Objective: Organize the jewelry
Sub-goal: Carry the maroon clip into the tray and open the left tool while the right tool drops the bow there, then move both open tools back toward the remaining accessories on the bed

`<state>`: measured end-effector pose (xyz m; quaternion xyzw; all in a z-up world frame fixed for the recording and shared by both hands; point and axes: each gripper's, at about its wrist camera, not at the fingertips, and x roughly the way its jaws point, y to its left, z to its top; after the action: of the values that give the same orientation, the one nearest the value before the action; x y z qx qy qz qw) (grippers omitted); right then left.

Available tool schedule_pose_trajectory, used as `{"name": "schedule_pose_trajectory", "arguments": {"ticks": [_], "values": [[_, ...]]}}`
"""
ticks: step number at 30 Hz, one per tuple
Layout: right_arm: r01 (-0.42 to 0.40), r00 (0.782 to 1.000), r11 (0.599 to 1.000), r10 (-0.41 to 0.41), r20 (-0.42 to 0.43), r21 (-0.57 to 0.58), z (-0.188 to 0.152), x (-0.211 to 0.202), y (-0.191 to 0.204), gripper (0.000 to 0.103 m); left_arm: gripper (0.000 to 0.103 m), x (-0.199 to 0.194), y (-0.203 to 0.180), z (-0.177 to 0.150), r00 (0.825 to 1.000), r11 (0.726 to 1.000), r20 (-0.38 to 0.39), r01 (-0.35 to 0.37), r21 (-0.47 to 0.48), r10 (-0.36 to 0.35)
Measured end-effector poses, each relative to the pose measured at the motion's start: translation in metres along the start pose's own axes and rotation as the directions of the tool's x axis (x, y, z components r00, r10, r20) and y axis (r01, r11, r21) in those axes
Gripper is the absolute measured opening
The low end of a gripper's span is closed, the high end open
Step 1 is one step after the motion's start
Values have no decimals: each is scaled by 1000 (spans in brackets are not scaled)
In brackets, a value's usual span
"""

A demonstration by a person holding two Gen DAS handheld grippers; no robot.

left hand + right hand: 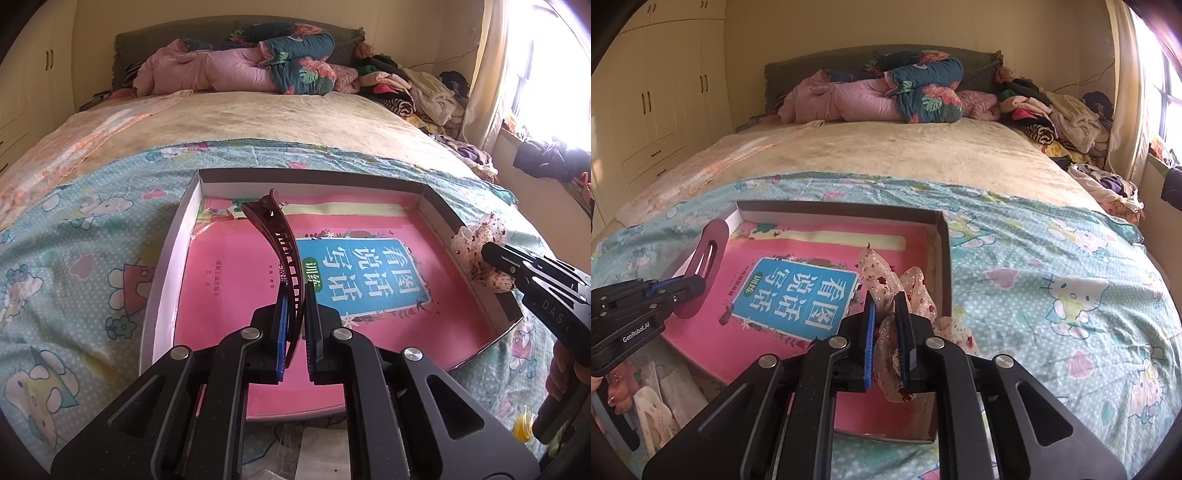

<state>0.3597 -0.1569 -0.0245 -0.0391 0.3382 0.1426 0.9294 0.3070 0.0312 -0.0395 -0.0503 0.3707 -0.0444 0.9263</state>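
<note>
Clamping a dark red hair clip (275, 254) between its blue pads, the left gripper (295, 332) fills the lower centre of the left wrist view, the clip curving up above a shallow cardboard box (166, 266). A pink book (236, 280) with a blue title panel lies flat in that box, which rests on the cartoon-print sheet of the bed (74, 236). At the right edge of this frame the right gripper (491, 254) pinches a sheer, red-dotted ribbon bow (476, 236) by the box's right wall. In the right wrist view the bow (886, 291) sits squeezed between nearly closed fingers at lower centre, perhaps just over the box's right inner corner. The left gripper (683, 291) appears at mid left with the clip (705, 266).
</note>
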Motion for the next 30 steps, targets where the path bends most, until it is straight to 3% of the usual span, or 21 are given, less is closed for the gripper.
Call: {"name": "schedule_pose_trajectory", "arguments": {"ticks": [4,9,16,21,26,30], "values": [[-38,999,999,38,-13,11,-5,1,4,16,3,2,1,-3,1000,1000,-9,4,-8,-4],[-71,997,997,71,-1,35,-10,-9,6,39,3,3,2,-4,1000,1000,-14,4,-5,-4],[-71,996,997,69,50,42,-18,-36,7,58,5,-6,0,-5,1000,1000,7,1,2,-1],[-59,995,997,56,85,42,-25,-59,5,69,25,-21,0,-4,999,1000,35,-2,4,2],[-56,992,998,51,118,42,-30,-83,4,77,54,-44,-2,-4,997,1000,73,4,2,-4],[-63,988,997,56,143,43,-33,-101,4,81,69,-68,-3,-6,993,1000,118,19,-2,-19]]}}
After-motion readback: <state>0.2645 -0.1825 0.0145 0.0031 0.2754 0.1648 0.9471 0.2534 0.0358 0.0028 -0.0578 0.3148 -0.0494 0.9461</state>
